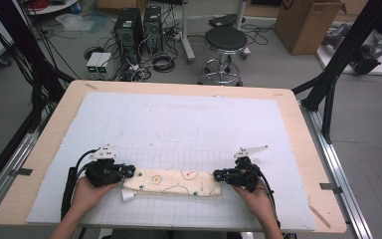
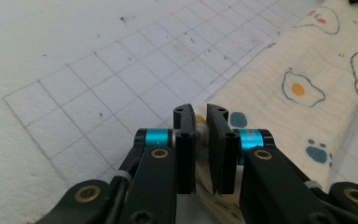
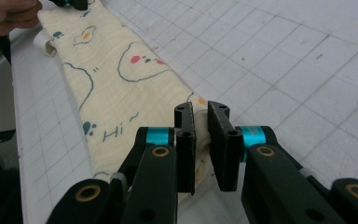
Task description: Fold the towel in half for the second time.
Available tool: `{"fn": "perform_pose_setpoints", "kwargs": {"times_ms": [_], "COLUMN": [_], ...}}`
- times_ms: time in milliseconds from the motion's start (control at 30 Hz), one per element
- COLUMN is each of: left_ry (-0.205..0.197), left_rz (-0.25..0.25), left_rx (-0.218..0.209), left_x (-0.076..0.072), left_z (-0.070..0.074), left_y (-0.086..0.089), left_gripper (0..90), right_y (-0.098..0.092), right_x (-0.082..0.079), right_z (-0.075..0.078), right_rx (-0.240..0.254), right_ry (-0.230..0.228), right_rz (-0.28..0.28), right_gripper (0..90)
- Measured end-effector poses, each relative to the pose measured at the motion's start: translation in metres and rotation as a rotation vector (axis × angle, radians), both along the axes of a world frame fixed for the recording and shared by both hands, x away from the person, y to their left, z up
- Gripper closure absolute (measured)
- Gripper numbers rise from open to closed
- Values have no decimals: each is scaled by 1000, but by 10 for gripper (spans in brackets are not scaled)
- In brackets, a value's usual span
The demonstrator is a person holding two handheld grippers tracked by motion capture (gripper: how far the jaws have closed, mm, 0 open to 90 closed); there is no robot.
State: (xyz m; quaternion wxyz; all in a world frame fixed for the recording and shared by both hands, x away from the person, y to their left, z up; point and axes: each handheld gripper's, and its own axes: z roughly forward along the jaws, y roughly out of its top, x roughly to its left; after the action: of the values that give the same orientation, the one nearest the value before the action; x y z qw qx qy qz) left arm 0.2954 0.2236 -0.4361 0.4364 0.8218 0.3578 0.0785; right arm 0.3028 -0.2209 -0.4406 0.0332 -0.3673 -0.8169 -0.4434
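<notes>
One folded cream cloth [image 1: 171, 182] on mat, printed with fried eggs: I count two egg prints from my left gripper view, one whole, one cut by frame edge. One white gridded mat [image 1: 179, 124]. One wooden table [image 1: 303, 144]. Two grippers, mine: left gripper [image 1: 129, 172], right gripper [image 1: 218, 175]. Beyond table: one black stool [image 1: 225, 42], two computer towers [image 1: 139, 25], one cardboard box [image 1: 306, 22].

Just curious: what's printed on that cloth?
Cream cloth with fried eggs, bears and "Hi"; clearest in the right gripper view.
</notes>
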Motion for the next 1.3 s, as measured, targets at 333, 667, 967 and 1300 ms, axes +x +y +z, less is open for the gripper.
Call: {"fn": "perform_pose_setpoints", "kwargs": {"times_ms": [333,667,967,1300], "left_ry": [-28,-33,-50,-59], "left_rz": [1,36,74,138], "left_rx": [3,-52,-51,-55], "left_x": [0,6,27,54], "left_z": [9,14,26,26], "left_y": [-2,3,0,-5], "left_gripper": [819,819,818,818], "right_y": [3,3,5,7], "right_x": [0,6,25,56], "right_z": [11,22,35,32], "right_rx": [-22,-22,-40,-69], "right_ry": [-26,-51,-79,-70], "right_rz": [5,-6,-37,-91], "right_gripper": [823,825,825,825]}}
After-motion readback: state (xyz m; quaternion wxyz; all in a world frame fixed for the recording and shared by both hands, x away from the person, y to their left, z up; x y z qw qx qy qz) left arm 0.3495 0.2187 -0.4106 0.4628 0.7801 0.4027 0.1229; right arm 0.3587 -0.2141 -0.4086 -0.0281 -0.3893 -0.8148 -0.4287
